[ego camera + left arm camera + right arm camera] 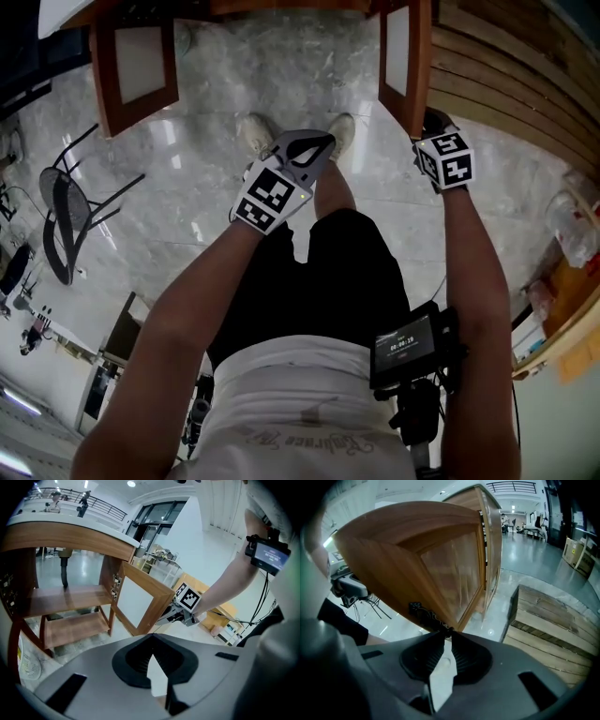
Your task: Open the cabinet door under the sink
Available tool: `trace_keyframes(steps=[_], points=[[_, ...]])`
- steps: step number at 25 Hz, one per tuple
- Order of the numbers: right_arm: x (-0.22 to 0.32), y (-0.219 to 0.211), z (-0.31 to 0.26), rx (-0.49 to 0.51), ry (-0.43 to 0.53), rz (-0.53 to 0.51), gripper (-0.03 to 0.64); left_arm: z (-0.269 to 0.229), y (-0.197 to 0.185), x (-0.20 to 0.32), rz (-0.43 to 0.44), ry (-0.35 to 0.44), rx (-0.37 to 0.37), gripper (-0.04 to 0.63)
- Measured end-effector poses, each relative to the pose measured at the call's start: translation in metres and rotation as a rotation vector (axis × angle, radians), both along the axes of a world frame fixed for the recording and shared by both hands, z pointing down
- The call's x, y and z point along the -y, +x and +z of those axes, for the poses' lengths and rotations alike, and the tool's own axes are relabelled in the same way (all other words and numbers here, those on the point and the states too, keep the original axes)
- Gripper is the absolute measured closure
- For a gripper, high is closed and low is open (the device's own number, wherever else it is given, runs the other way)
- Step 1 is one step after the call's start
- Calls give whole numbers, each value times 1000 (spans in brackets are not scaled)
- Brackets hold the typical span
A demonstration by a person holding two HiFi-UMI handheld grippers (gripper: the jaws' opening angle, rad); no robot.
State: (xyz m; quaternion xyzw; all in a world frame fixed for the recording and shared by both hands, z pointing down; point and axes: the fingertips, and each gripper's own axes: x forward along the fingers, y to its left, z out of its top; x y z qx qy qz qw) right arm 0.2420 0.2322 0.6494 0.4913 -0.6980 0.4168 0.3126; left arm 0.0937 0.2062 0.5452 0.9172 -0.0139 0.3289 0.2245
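With the right gripper (pixel 445 632) clamped by its tips on the dark handle (pixel 423 613) of the right cabinet door (pixel 405 56), already standing wide open on the right side, pull gently along the hinge's arc, never straight back, to avoid slipping off. Hold the left gripper (pixel 317 142), clenched on nothing, clear of the left door (pixel 136 61).

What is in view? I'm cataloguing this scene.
doors: two, brown, pale panels, open, left and right
handle: one, black, right door edge
shelves: two, brown, inside cabinet
chair: one, black, floor at left
pallet: one, brown, floor at right
floor: one, grey marble, underfoot
screen: one, black, at waist
left gripper: one, grey, shut, empty, above floor
right gripper: one, grey, shut on handle
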Motion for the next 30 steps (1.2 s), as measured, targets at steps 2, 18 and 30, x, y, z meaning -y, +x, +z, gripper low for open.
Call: trace_keyframes(steps=[2,18,30], points=[[-1,1,1,-6,-2,14,560,-1,2,1,-10,1,-1,586],[-6,42,-112,-85,176,354,604,-69,-61,49,-141,23,0,586],[85,-41,-297,35,459,267,604,-166,-137,107,-301,7,-60,586]])
